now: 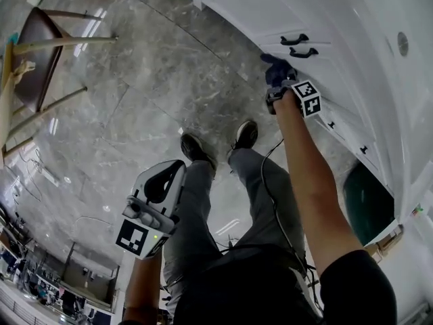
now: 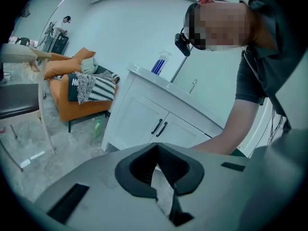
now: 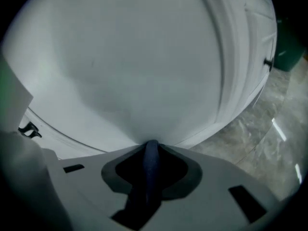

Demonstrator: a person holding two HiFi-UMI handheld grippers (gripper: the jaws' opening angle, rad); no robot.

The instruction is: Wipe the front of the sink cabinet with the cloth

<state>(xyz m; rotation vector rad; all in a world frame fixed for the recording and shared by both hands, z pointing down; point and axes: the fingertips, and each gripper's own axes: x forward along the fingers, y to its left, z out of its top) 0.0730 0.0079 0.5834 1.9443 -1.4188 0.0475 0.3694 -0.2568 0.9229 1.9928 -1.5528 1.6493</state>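
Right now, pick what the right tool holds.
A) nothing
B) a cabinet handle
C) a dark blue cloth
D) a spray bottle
C: in the right gripper view, the right tool has its jaws closed on a dark blue cloth, whose tip meets the white cabinet.

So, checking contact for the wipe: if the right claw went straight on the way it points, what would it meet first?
The white cabinet door, straight ahead. The blue cloth pinched in the right claw seems to press on it, though exact contact is hard to judge.
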